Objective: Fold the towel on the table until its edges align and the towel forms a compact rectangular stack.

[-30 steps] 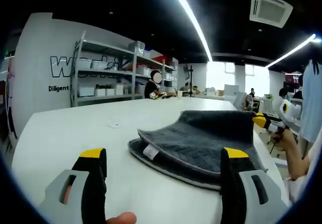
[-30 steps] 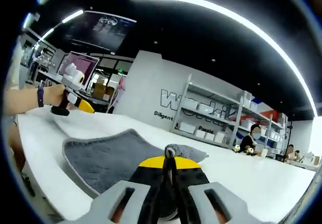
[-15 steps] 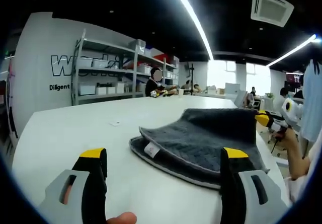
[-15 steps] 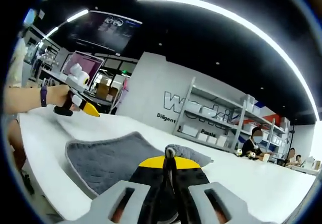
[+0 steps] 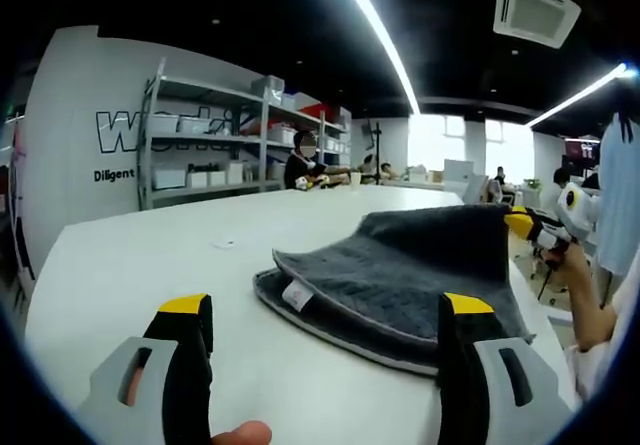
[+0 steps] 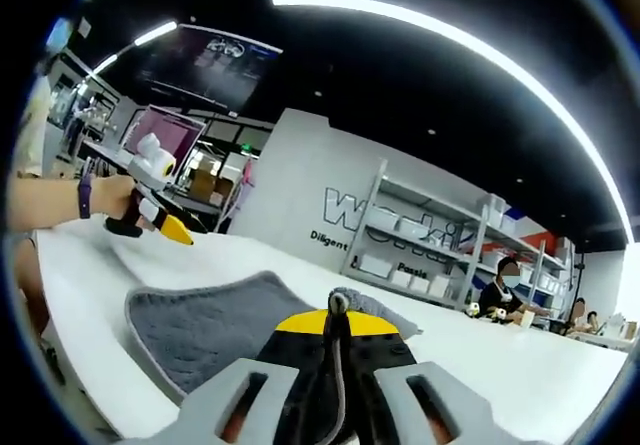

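1. Towel point(image 5: 400, 275): grey, lying on the white table point(image 5: 150, 255), partly folded, with an upper layer over a lower one whose pale edge shows along the near side. A small white tag point(image 5: 296, 296) sits at the near corner.
2. In the right gripper view the towel point(image 6: 215, 320) spreads to the left of the jaws, and one edge rises between them.
3. Right gripper point(image 6: 338, 317): jaws pressed together, clamping a grey fold of towel at the yellow tips. In the left gripper view it appears at the far right point(image 5: 527, 227), at the towel's far edge, held by a hand point(image 5: 575, 270).
4. Left gripper point(image 5: 325, 310): jaws wide apart, nothing between them; the towel's near edge lies beyond the tips. In the right gripper view it appears at left point(image 6: 160, 220), above the table.
5. Background: shelves point(image 5: 200, 145) with white bins against a lettered wall, seated people beyond, ceiling light strips point(image 5: 375, 35).
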`<action>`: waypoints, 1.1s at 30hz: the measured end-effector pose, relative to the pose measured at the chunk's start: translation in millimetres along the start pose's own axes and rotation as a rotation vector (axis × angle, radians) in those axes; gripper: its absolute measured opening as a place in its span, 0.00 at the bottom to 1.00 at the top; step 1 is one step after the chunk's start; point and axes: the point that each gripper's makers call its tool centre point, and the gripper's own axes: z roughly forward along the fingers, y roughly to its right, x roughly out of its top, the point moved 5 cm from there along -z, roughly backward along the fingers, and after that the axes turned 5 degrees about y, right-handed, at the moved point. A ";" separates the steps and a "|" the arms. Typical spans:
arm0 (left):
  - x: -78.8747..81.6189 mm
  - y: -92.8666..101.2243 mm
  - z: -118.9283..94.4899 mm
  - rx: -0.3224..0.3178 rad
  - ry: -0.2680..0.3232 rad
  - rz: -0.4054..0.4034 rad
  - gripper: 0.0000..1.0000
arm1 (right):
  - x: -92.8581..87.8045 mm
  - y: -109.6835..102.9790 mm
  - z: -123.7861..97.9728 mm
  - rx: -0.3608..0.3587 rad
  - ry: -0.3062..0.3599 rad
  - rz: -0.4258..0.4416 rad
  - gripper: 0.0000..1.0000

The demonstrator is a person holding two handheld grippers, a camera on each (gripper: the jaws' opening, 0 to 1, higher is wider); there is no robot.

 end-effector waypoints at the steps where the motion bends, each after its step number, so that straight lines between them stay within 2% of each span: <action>1: -0.2 0.8 -0.2 -0.001 0.001 0.000 0.92 | 0.7 0.7 0.4 -0.001 0.002 0.001 0.00; 17: -3.5 9.4 -4.5 0.001 0.006 -0.001 0.92 | 16.1 21.0 6.2 -0.047 0.039 0.006 0.00; 26: -4.1 12.2 -5.0 0.000 0.010 -0.002 0.92 | 13.2 54.3 -2.6 -0.124 0.034 0.014 0.00; 28: 5.3 -6.7 -0.3 0.000 0.010 -0.003 0.92 | 12.7 61.7 -4.8 -0.142 0.034 0.015 0.00; 30: 28.5 -57.3 12.5 0.000 0.009 -0.002 0.92 | 10.7 70.0 -7.8 -0.158 0.033 0.018 0.00; 32: 20.1 -39.8 7.9 0.001 0.007 -0.004 0.92 | 6.8 77.9 -11.4 -0.173 0.023 0.027 0.00; 33: 21.4 -42.1 8.4 0.002 0.008 0.010 0.92 | 3.9 82.8 -14.1 -0.183 0.017 0.034 0.00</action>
